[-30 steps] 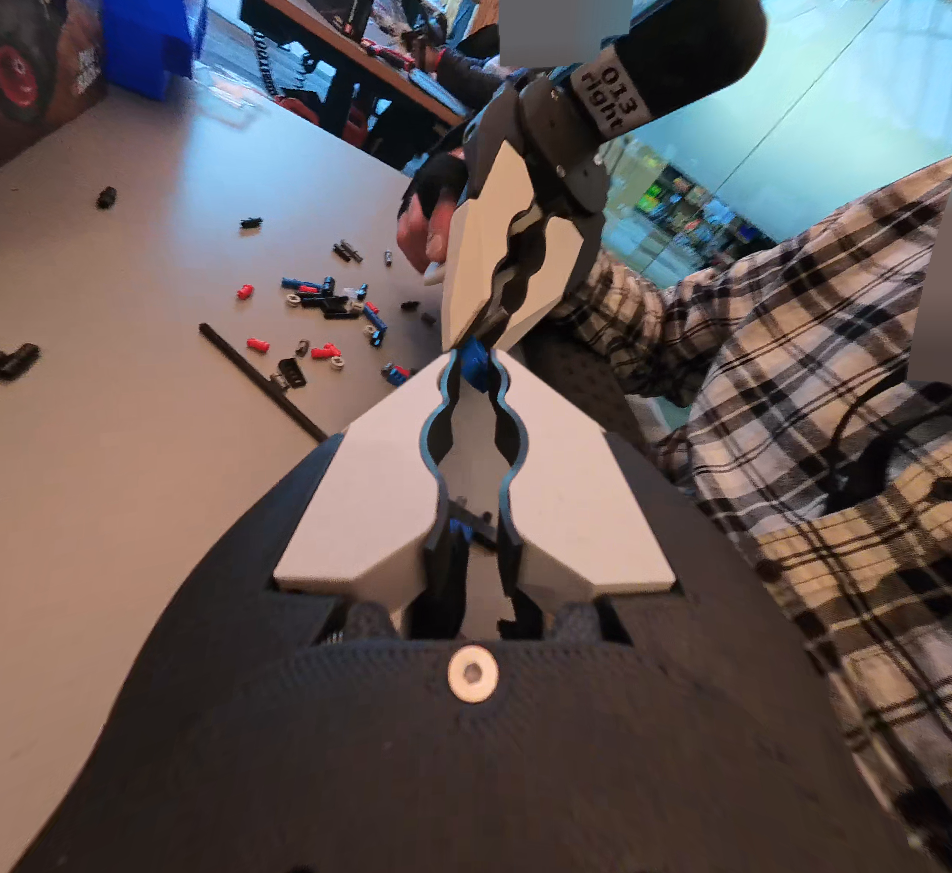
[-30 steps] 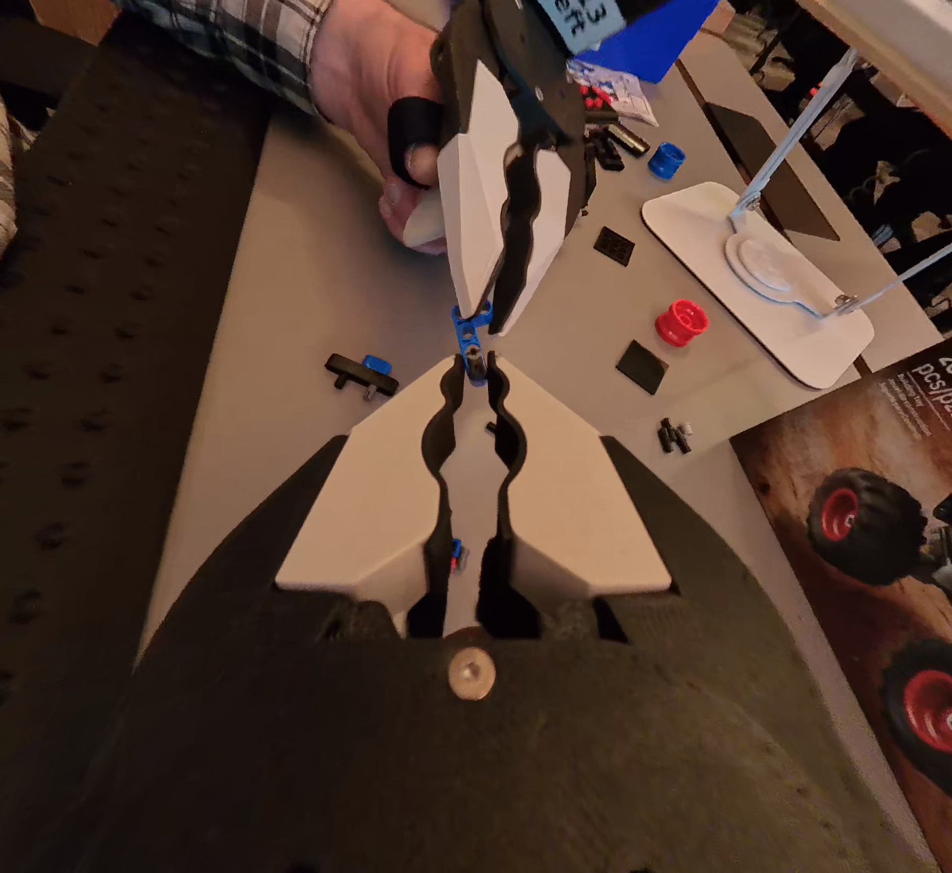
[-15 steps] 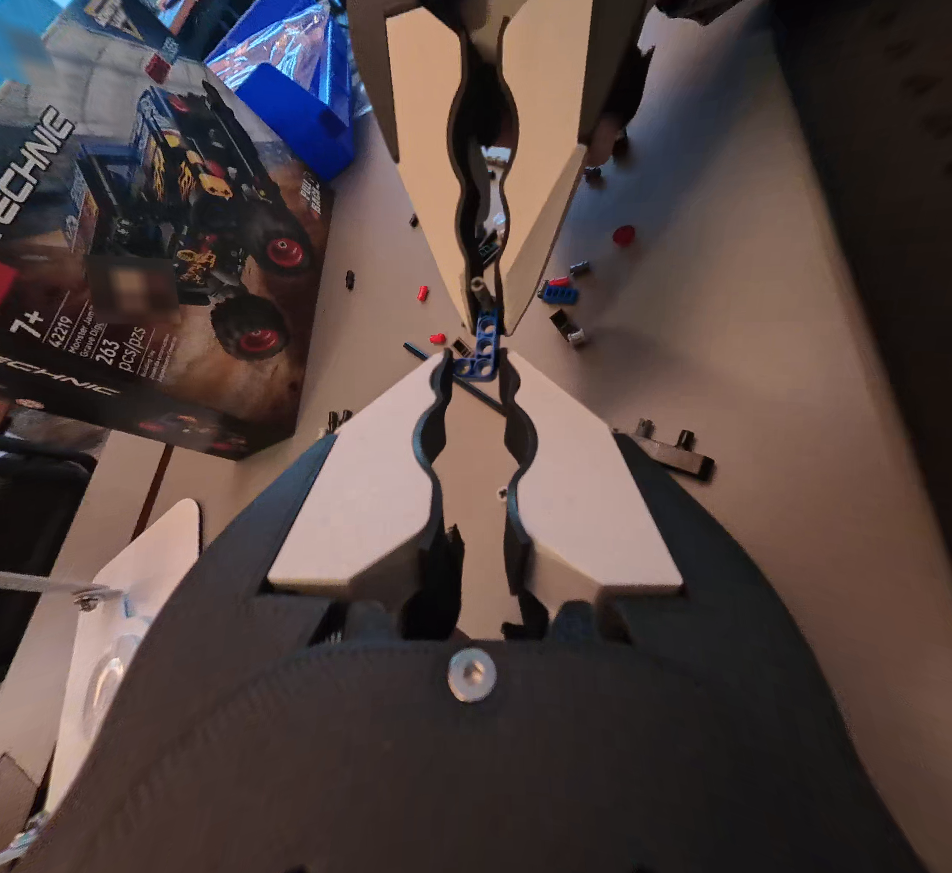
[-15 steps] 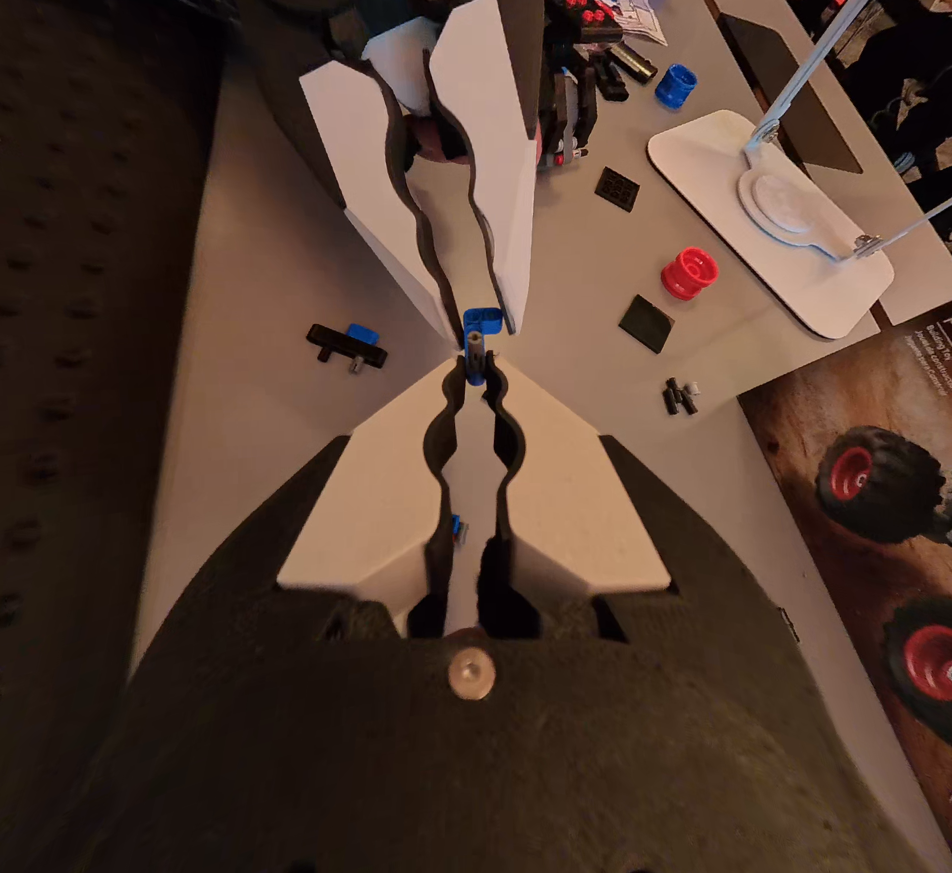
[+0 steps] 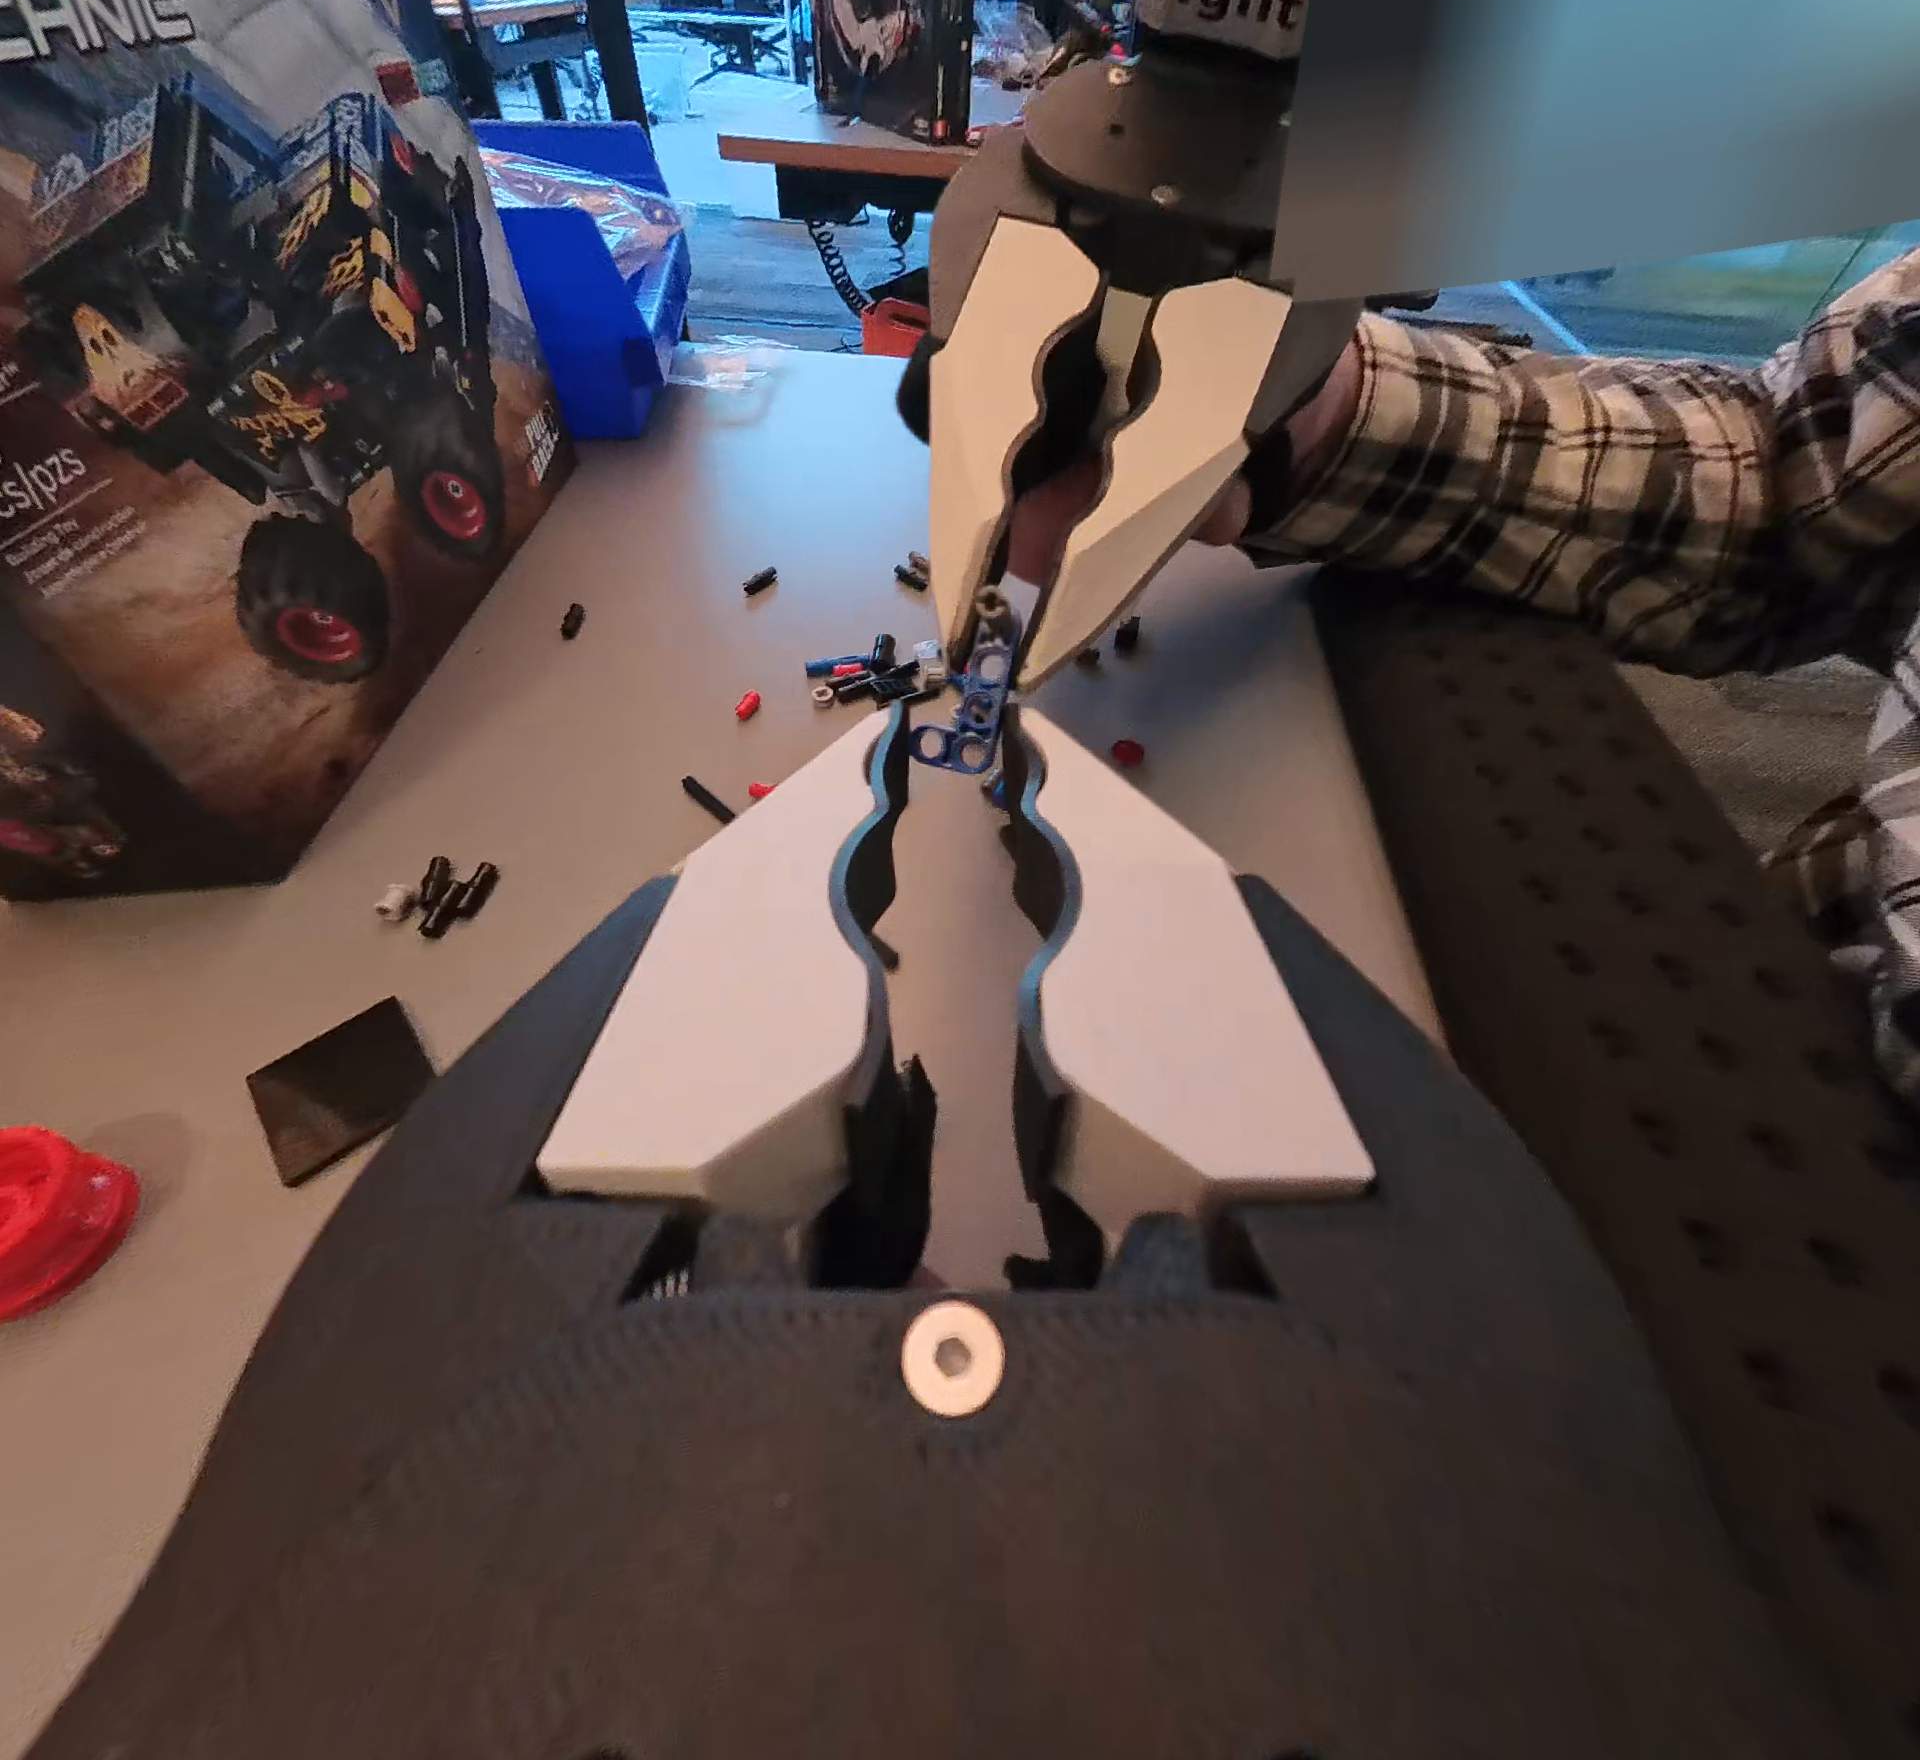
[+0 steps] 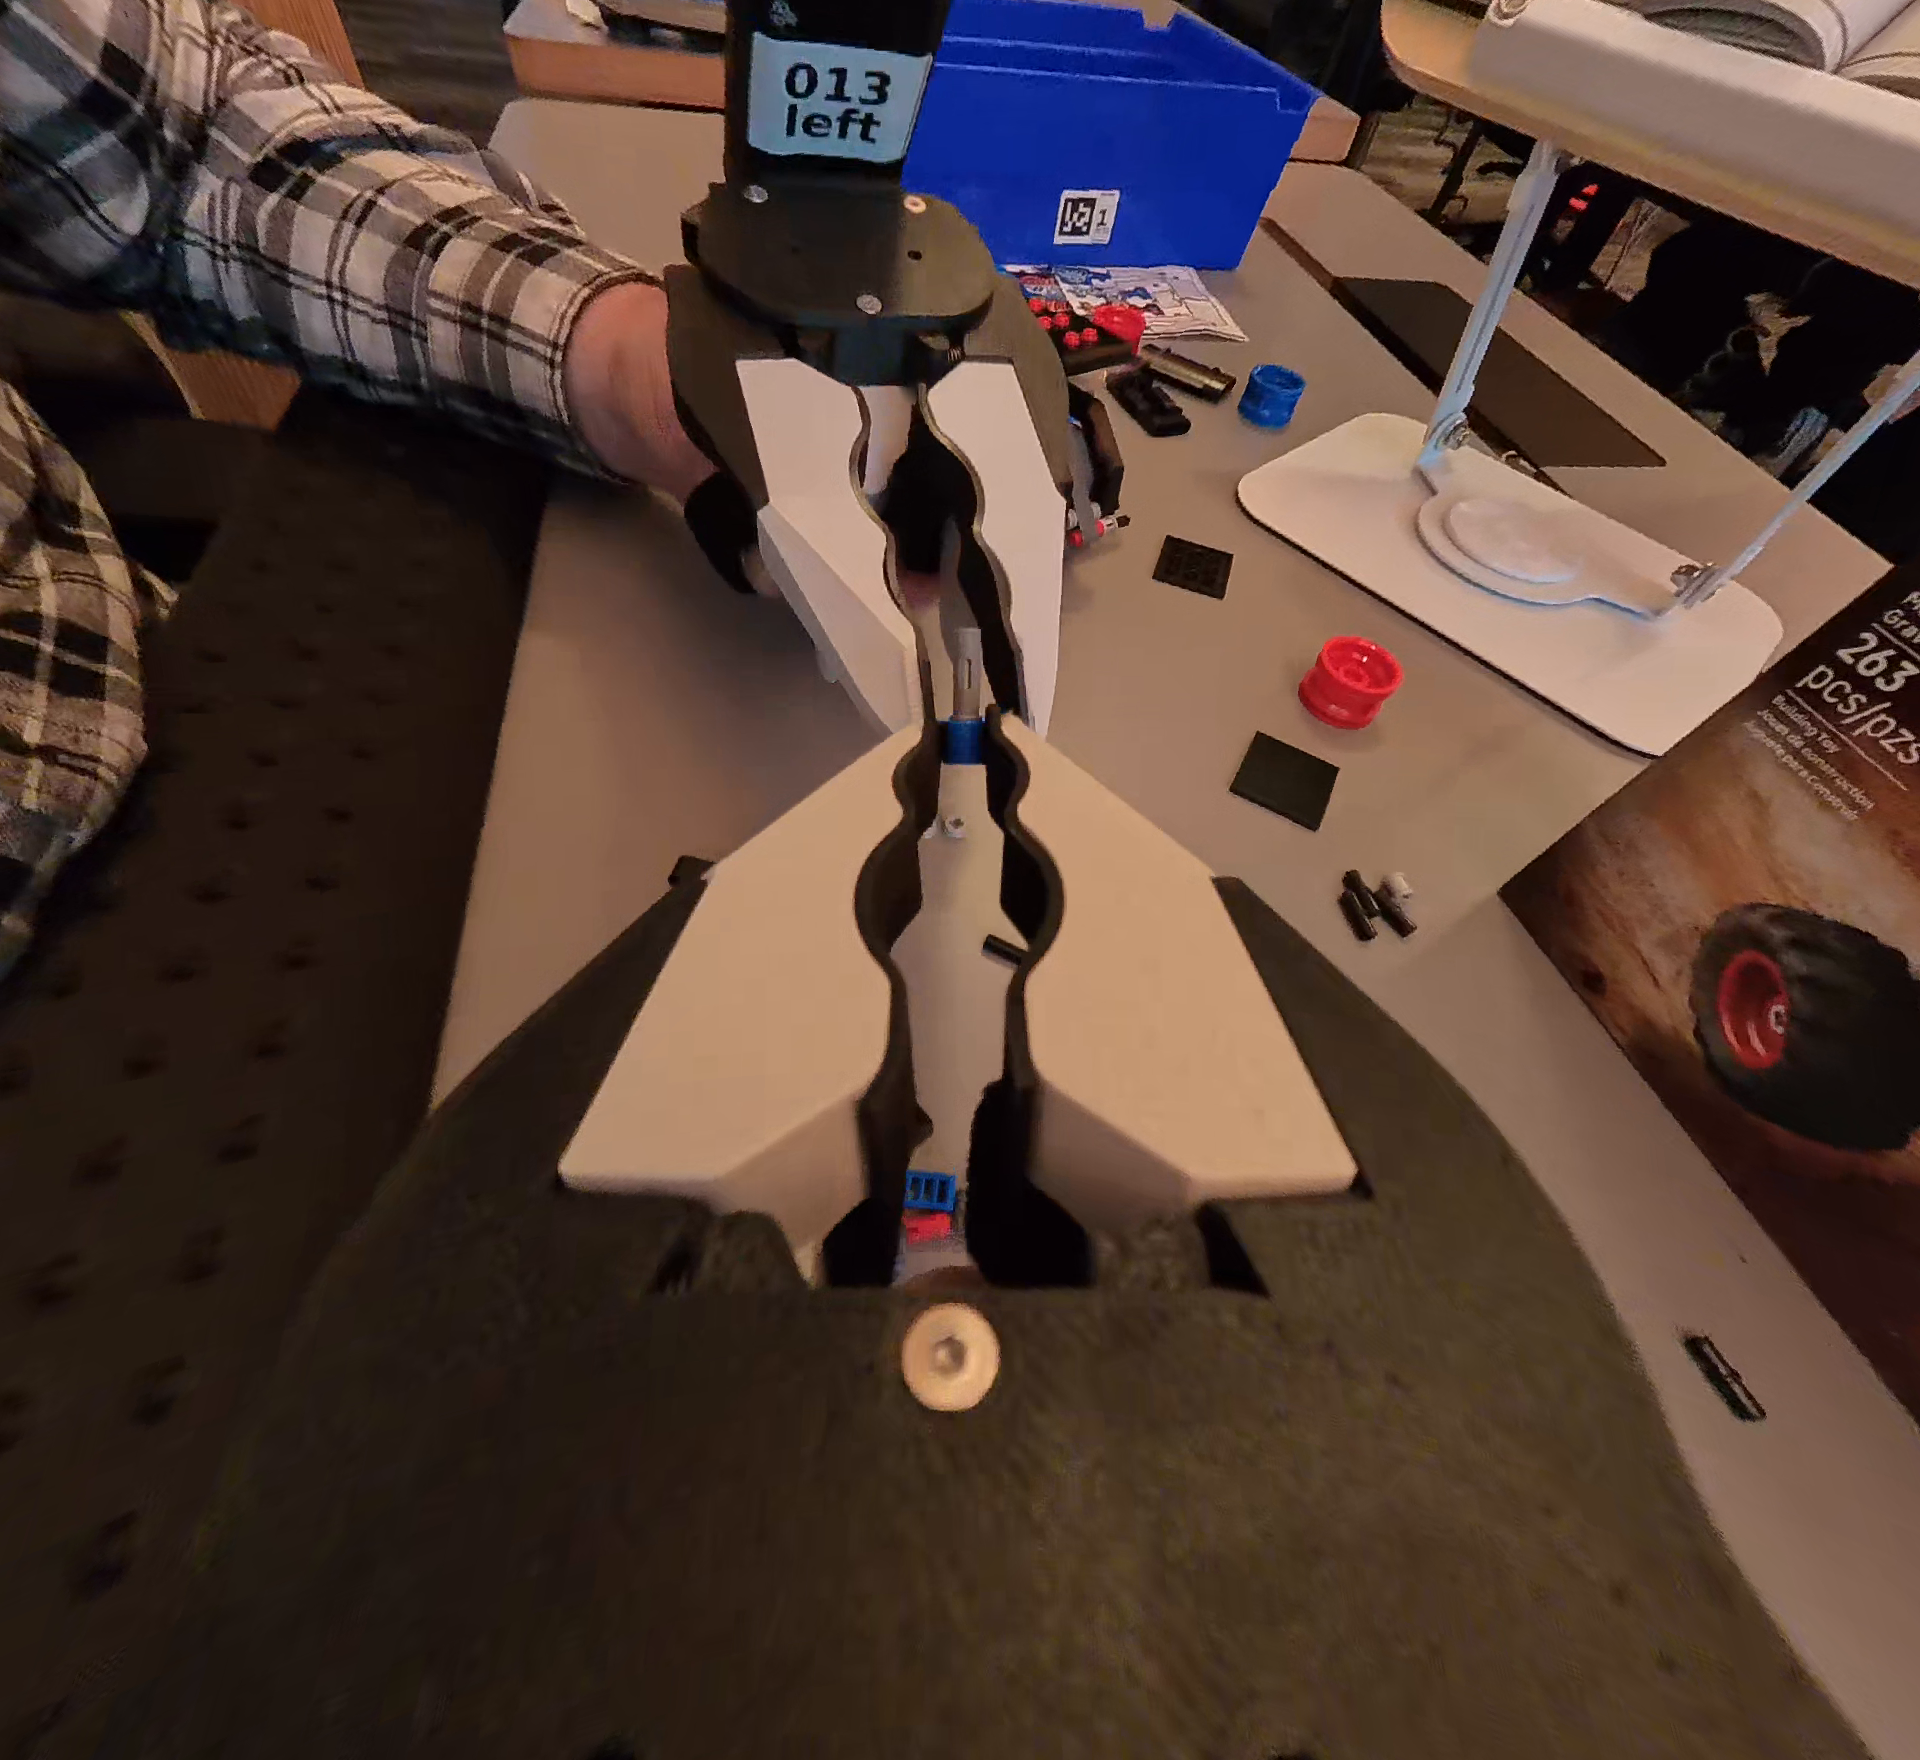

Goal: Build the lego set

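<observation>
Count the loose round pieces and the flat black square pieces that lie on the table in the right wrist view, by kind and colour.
Red round piece: 1
Blue round piece: 1
Flat black square pieces: 2
Total: 4

Blue L-shaped lego beam [image 5: 971,711], row of round holes, held in air above tabletop [image 5: 582,754], grey pin [image 6: 964,666] at upper end.

Blue beam [image 5: 971,713], red wheel hub [image 6: 1349,682] — black-and-white plaid sleeve [image 5: 1558,484].
</observation>
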A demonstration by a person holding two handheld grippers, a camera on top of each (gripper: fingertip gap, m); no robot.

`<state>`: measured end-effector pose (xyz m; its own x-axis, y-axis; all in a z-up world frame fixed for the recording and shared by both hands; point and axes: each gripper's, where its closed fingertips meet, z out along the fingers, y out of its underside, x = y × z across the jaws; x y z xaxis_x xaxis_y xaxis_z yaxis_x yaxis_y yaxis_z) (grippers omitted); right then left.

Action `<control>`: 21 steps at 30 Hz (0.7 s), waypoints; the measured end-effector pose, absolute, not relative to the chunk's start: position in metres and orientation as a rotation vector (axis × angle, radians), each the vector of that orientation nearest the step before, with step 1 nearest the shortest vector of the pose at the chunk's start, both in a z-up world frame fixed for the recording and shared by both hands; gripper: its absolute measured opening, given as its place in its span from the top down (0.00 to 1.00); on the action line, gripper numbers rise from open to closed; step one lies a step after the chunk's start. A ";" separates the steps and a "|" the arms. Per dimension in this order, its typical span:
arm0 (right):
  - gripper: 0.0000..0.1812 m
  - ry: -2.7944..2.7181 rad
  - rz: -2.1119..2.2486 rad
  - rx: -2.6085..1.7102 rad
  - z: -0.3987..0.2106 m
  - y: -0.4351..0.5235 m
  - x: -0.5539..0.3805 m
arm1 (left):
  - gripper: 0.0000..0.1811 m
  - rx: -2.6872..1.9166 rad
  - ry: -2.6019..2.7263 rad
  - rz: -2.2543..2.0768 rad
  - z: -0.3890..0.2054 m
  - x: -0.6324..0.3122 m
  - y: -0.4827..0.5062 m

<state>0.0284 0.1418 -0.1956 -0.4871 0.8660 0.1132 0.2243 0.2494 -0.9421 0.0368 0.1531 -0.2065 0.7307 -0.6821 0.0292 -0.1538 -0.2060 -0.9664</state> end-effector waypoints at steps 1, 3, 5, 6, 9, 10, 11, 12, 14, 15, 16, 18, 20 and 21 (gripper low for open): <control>0.97 -1.866 1.256 -0.994 -0.195 0.142 0.028 | 0.91 -1.740 0.660 -0.559 -0.207 0.037 0.153; 0.97 -1.871 1.257 -0.994 -0.196 0.141 0.028 | 0.91 -1.741 0.667 -0.557 -0.207 0.037 0.153; 0.97 -1.882 1.223 -0.993 -0.199 0.141 0.027 | 0.91 -1.749 0.683 -0.523 -0.210 0.036 0.154; 0.97 -1.887 1.204 -0.998 -0.201 0.142 0.027 | 0.91 -1.756 0.695 -0.495 -0.210 0.034 0.154; 0.97 -1.883 1.152 -1.012 -0.203 0.148 0.026 | 0.88 -1.734 0.683 -0.408 -0.203 0.026 0.157; 0.97 -1.883 1.135 -1.016 -0.204 0.150 0.025 | 0.88 -1.716 0.669 -0.410 -0.197 0.024 0.157; 0.97 -1.884 1.120 -1.017 -0.205 0.150 0.025 | 0.88 -1.699 0.661 -0.420 -0.192 0.024 0.156; 0.97 -1.886 1.115 -1.014 -0.205 0.150 0.025 | 0.88 -1.692 0.662 -0.430 -0.190 0.024 0.155; 0.97 -1.887 1.110 -1.010 -0.205 0.149 0.024 | 0.90 -1.696 0.677 -0.431 -0.191 0.025 0.154; 0.97 -1.891 1.105 -1.008 -0.206 0.148 0.024 | 0.92 -1.696 0.687 -0.431 -0.192 0.027 0.153; 0.97 -1.894 1.098 -1.006 -0.207 0.148 0.024 | 0.95 -1.694 0.692 -0.428 -0.193 0.028 0.153; 0.97 -1.894 1.089 -1.007 -0.207 0.149 0.023 | 0.99 -1.690 0.704 -0.434 -0.194 0.031 0.152; 0.97 -1.892 1.088 -1.006 -0.206 0.149 0.024 | 0.99 -1.687 0.699 -0.445 -0.194 0.032 0.153; 0.97 -1.893 1.086 -1.005 -0.206 0.149 0.024 | 1.00 -1.685 0.695 -0.457 -0.194 0.032 0.153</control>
